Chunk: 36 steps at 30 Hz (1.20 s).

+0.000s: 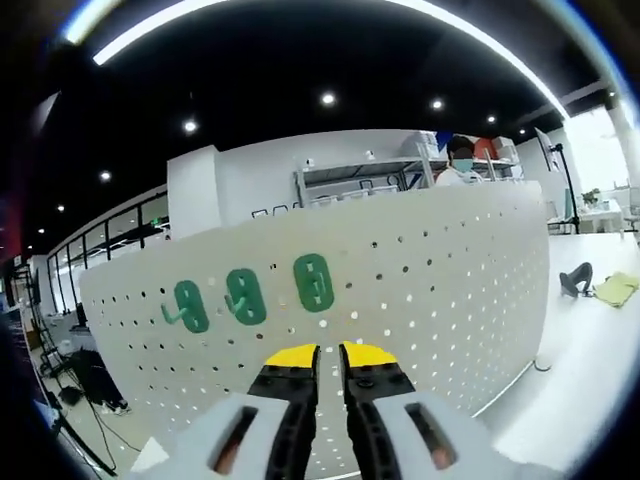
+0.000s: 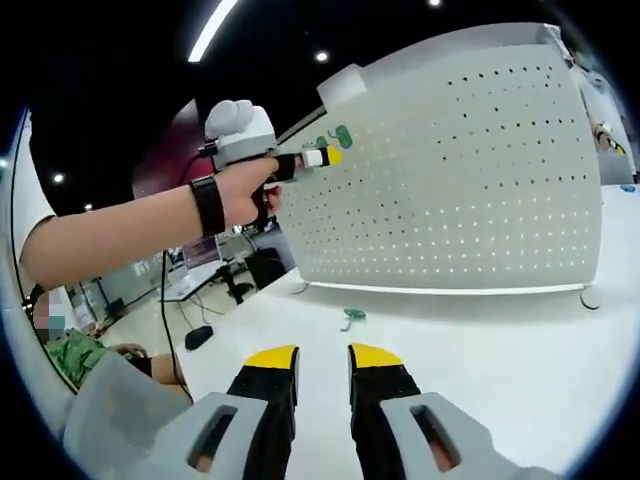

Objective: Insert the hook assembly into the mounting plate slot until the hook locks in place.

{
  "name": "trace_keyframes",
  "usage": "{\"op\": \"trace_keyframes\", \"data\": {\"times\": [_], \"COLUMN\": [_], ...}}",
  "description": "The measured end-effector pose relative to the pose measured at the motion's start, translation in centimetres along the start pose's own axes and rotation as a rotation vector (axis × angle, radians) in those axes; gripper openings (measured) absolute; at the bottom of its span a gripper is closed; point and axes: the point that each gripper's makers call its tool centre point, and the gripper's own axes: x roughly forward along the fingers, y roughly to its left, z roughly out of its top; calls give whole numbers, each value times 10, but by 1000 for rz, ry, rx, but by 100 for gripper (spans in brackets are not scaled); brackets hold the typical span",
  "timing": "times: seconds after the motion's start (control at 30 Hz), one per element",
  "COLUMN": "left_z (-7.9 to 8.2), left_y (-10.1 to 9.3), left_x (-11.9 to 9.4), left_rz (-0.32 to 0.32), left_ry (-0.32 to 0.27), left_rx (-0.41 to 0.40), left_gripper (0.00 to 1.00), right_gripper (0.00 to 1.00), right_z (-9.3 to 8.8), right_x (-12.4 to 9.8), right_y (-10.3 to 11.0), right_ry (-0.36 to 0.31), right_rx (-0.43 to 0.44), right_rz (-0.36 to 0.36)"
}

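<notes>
A white pegboard [image 1: 420, 270] stands upright on the white table, and three green hooks [image 1: 245, 296] hang side by side on its left part. My left gripper [image 1: 329, 356] points at the board just below the rightmost hook [image 1: 313, 283], its yellow-tipped jaws nearly together with nothing between them. In the right gripper view the left gripper [image 2: 330, 157] is held up by a hand, close to the board's [image 2: 460, 170] upper left corner beside the mounted hooks [image 2: 340, 135]. One loose green hook [image 2: 352, 316] lies on the table in front of the board. My right gripper [image 2: 324, 356] hovers low over the table, open and empty.
A black object [image 1: 577, 280] and a yellow item [image 1: 617, 290] lie on the table [image 1: 590, 370] to the right of the board. A person [image 1: 461, 163] stands behind it near shelving. The arm [image 2: 130, 235] with a black wristband crosses the right gripper view's left side.
</notes>
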Motion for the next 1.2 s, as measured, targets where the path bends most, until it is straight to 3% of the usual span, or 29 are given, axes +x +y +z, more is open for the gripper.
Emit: {"op": "trace_keyframes", "data": {"times": [0.57, 0.77, 1.2], "left_z": [-57, -82, -126], "left_y": [5, -4, -9], "left_x": [-46, -61, -91], "left_rz": [-98, -166, -287], "left_ry": [129, 202, 291], "left_rx": [-2, -29, -46], "left_gripper": [12, 21, 24], "right_gripper": [18, 19, 21], "right_z": [-3, -7, -12], "right_x": [-8, -12, -15], "right_y": [20, 26, 34], "right_ry": [4, 14, 3], "right_rx": [-22, -28, -16], "right_rz": [-15, -27, -82]}}
